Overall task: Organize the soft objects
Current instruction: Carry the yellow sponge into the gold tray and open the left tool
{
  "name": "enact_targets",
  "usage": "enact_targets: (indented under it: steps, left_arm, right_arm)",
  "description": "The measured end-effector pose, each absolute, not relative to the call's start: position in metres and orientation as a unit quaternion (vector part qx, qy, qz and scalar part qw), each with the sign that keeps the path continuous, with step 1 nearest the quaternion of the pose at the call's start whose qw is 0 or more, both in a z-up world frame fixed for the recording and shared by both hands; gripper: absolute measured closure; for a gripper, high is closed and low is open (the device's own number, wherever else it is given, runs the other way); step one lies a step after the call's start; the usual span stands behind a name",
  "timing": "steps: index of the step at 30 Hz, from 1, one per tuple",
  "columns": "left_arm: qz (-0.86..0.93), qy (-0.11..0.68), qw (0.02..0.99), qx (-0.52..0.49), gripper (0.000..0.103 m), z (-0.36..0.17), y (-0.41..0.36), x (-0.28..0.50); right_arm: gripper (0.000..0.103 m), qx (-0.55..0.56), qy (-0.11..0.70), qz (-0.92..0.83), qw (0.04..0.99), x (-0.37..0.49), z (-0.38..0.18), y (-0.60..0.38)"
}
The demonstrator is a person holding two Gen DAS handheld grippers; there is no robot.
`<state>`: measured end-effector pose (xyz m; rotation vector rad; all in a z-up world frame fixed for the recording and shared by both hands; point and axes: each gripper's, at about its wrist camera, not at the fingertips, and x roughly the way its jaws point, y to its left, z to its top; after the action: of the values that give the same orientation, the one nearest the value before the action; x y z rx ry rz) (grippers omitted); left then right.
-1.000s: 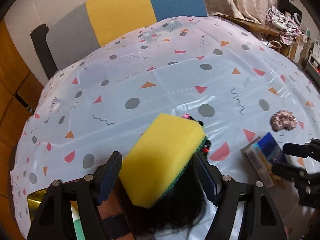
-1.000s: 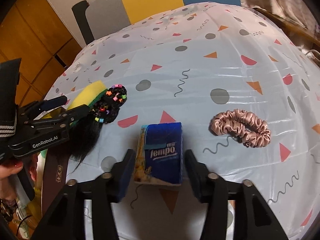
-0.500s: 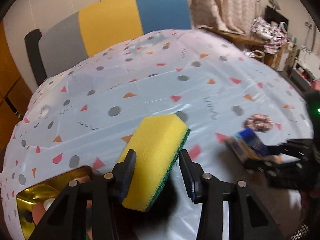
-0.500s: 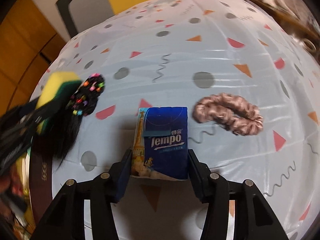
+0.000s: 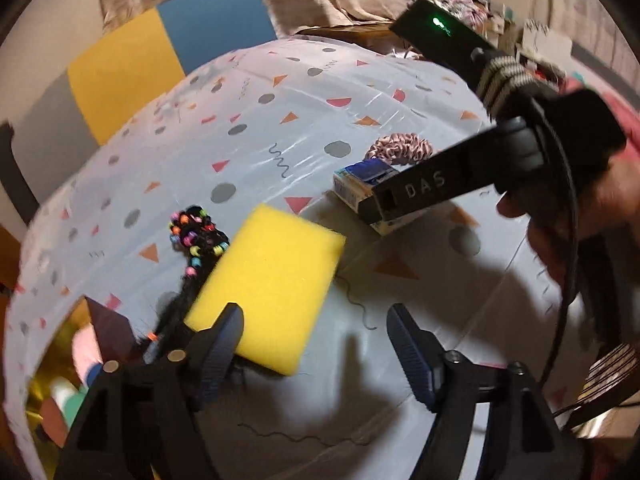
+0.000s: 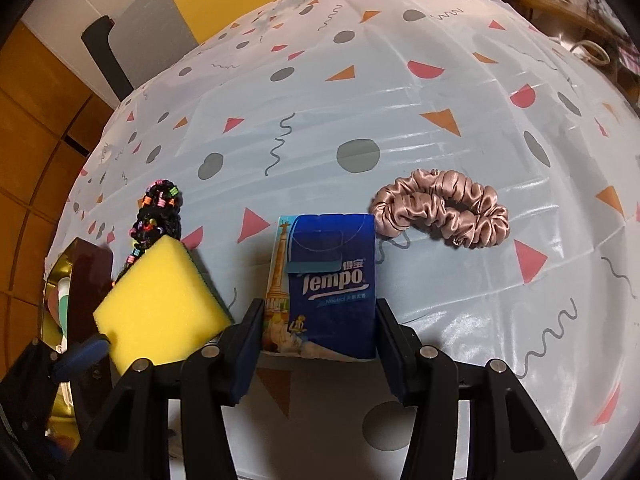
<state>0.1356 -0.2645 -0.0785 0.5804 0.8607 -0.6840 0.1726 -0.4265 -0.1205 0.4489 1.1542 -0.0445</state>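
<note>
Left gripper (image 5: 314, 344) is seen low in the left wrist view, its fingers spread wide, just opened, nothing gripped; the sponge (image 5: 266, 290) lies flat on the bench (image 5: 280, 120) at lower centre, its near edge by the left finger, apart from the right one. A black beaded hairpiece (image 5: 196, 240) lies partly under the sponge's left side. Right gripper (image 6: 316, 332) is seen at the bottom of the right wrist view, fingers half closed, pressed against both sides of the tissue pack (image 6: 326, 284), which sits on the bench at centre frame. A pink scrunchie (image 6: 442, 214) lies just right of the pack's far corner, touching or nearly so; which cannot be told. The sponge is seen at lower left of that view, tilted, near the pack but apart. The bench is covered by a pale patterned cloth. A hand (image 5: 576, 216) holding the right gripper is seen at the right edge of the left view, blurred.
</note>
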Motion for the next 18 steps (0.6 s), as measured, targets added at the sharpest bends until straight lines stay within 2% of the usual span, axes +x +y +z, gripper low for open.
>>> enact_targets:
  steps: [3,4,12,18]
  left_arm:
    - [-0.308,0.393,0.822,0.274,0.024,-0.074,-0.265,0.146]
    - [-0.307,0.393,0.823,0.272,0.02,-0.073,-0.266,0.153]
    - [-0.296,0.45,0.807,0.243,0.02,-0.092,-0.269,0.198]
    - [-0.332,0.483,0.775,0.234,0.02,-0.102,-0.274,0.184]
  right_arm:
    - [0.05,0.212,0.541,-0.019,0.813,0.174,-0.12,-0.425]
    - [0.05,0.214,0.541,-0.018,0.813,0.174,-0.12,-0.425]
    - [0.05,0.226,0.536,-0.016,0.813,0.171,-0.115,-0.431]
    - [0.05,0.236,0.538,-0.014,0.809,0.17,-0.116,-0.433]
